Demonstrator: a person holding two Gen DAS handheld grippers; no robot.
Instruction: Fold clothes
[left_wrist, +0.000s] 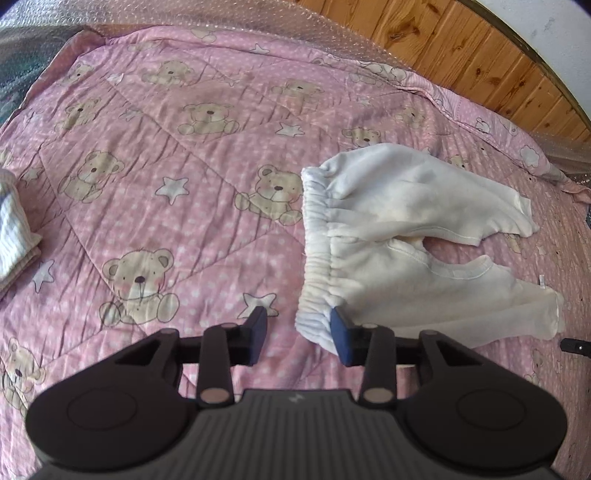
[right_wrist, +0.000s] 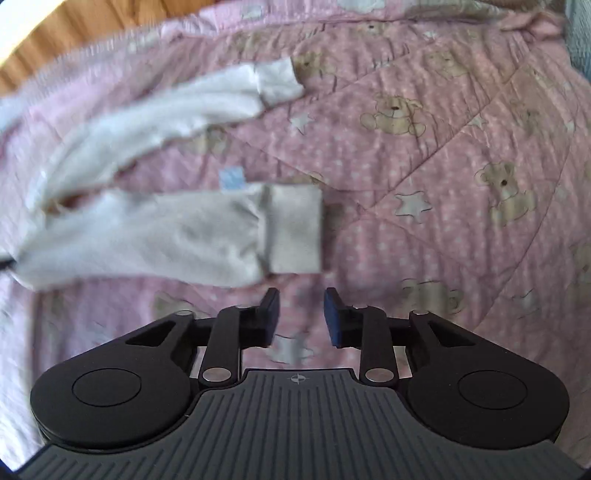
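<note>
Small cream baby trousers (left_wrist: 399, 236) lie spread on a pink teddy-bear quilt (left_wrist: 177, 155), waistband to the left and both legs pointing right. My left gripper (left_wrist: 299, 334) is open, with the near corner of the waistband between its fingers. In the right wrist view the trousers (right_wrist: 147, 229) lie at the left, and the cuff (right_wrist: 295, 229) of the near leg sits just ahead of my right gripper (right_wrist: 301, 317). That gripper is open and empty above the quilt (right_wrist: 443, 184). This view is blurred.
A folded pale striped garment (left_wrist: 14, 236) lies at the quilt's left edge. Wooden wall panelling (left_wrist: 461, 48) runs along the far side of the bed. A small dark object (left_wrist: 574, 345) shows at the right edge.
</note>
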